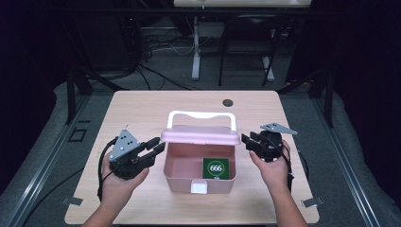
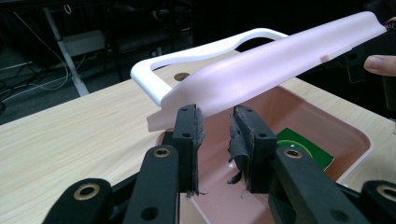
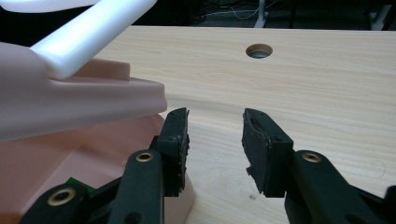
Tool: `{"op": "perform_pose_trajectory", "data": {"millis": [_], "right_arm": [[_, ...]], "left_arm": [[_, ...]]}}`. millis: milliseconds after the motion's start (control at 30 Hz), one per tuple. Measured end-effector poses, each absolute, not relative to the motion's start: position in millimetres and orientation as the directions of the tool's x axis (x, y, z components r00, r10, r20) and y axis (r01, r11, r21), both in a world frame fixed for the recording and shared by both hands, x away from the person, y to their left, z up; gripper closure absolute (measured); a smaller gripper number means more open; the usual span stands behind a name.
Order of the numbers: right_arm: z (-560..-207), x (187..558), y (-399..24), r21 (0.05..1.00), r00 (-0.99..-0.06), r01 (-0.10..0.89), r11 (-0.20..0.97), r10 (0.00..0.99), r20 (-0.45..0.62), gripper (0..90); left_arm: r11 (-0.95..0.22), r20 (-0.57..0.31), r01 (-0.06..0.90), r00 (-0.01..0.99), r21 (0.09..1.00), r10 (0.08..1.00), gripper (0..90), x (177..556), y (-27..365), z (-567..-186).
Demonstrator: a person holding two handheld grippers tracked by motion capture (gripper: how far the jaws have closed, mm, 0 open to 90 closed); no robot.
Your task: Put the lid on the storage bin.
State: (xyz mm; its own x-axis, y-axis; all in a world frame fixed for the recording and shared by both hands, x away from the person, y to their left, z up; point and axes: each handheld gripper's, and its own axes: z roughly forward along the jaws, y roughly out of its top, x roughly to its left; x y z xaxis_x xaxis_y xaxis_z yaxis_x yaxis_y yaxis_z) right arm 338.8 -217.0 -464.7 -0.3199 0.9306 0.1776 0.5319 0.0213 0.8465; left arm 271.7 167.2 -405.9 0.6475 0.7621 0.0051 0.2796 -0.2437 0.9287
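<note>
A pink box [image 1: 198,182] stands mid-table with its pink lid [image 1: 201,136] raised partway and its white handle [image 1: 201,115] behind. Inside lies a green card [image 1: 216,168] marked 666. My left gripper [image 1: 158,146] is open at the lid's left end. In the left gripper view its narrow-gapped tips [image 2: 215,135] sit just under the lid's edge [image 2: 280,60], above the card [image 2: 303,151]. My right gripper [image 1: 247,141] is open at the lid's right end. In the right gripper view it [image 3: 215,140] holds nothing, and the lid [image 3: 70,102] lies beside its left jaw.
The wooden table [image 1: 142,113] has a round hole [image 1: 228,102] behind the box. A white latch [image 1: 198,187] sits on the box's front wall. Beyond the far edge stand desk legs [image 1: 195,56] and cables on a dark floor.
</note>
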Motion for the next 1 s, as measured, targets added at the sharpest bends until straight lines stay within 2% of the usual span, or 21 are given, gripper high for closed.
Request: {"op": "perform_pose_trajectory", "data": {"millis": [1000], "right_arm": [[-467, 340, -218, 0.844, -0.314, 0.536, 0.016, 0.932, 0.182, 59.2]], "left_arm": [[-0.258, -0.003, 0.298, 0.661, 0.919, 0.751, 71.9, 254, 170, -429]]}}
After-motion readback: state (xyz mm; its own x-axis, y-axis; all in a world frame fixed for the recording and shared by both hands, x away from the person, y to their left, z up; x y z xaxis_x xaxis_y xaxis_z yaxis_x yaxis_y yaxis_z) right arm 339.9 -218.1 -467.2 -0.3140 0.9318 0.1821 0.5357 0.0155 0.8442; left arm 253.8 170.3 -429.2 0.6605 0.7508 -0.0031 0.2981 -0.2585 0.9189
